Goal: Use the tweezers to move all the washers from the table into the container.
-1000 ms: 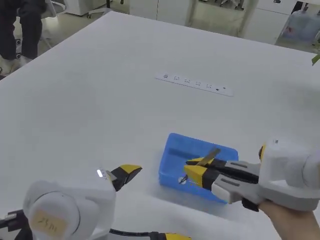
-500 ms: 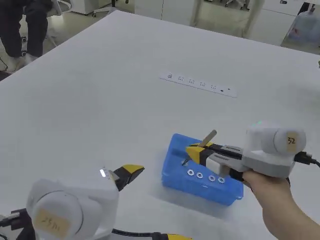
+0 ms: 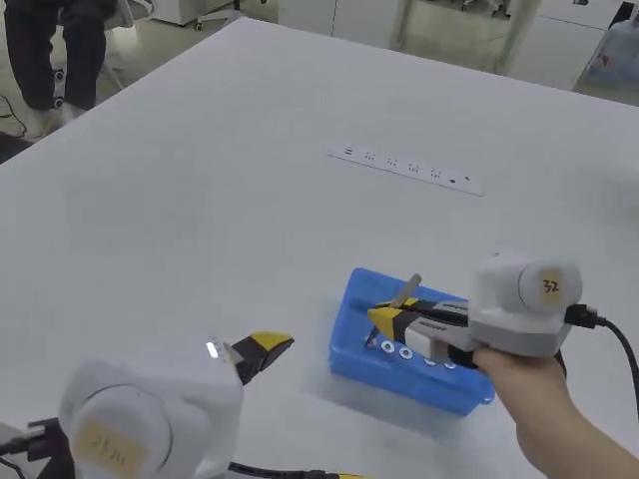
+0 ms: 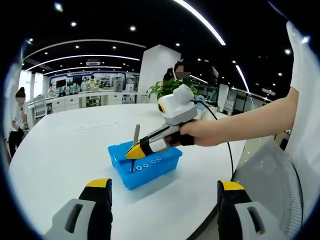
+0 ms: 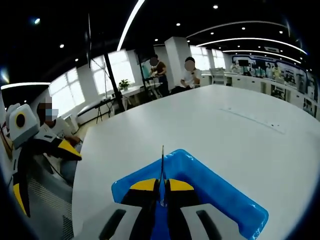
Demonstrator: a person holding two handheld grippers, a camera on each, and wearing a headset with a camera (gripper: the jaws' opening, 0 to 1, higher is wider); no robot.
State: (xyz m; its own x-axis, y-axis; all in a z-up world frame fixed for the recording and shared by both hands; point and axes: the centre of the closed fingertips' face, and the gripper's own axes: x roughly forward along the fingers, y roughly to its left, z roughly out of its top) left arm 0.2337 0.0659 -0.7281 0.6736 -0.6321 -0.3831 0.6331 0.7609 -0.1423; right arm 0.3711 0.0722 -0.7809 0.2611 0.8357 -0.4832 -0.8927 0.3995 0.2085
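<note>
A blue container (image 3: 349, 354) sits on the white table (image 3: 200, 180), with a row of silver washers (image 3: 406, 352) inside it. My right gripper (image 3: 384, 319) hovers over the container, shut on the grey tweezers (image 3: 407, 291), whose tips point down into it. In the right gripper view the tweezers (image 5: 162, 162) stick out between the shut jaws above the container (image 5: 220, 197). My left gripper (image 4: 164, 192) stands open and holds nothing, to the left of the container (image 4: 150, 172). Its yellow fingertip (image 3: 265, 346) lies low on the table. The washers (image 4: 146, 164) and the right gripper (image 4: 139, 149) face it.
A strip with small dark marks (image 3: 404, 168) lies on the table beyond the container. A person's legs (image 3: 55, 50) stand past the table's far left corner. People sit and stand at the far side of the room (image 5: 190, 72).
My right gripper has rolled upright and lifted a little over the container, uncovering the row of washers inside. The left gripper has stayed where it was.
</note>
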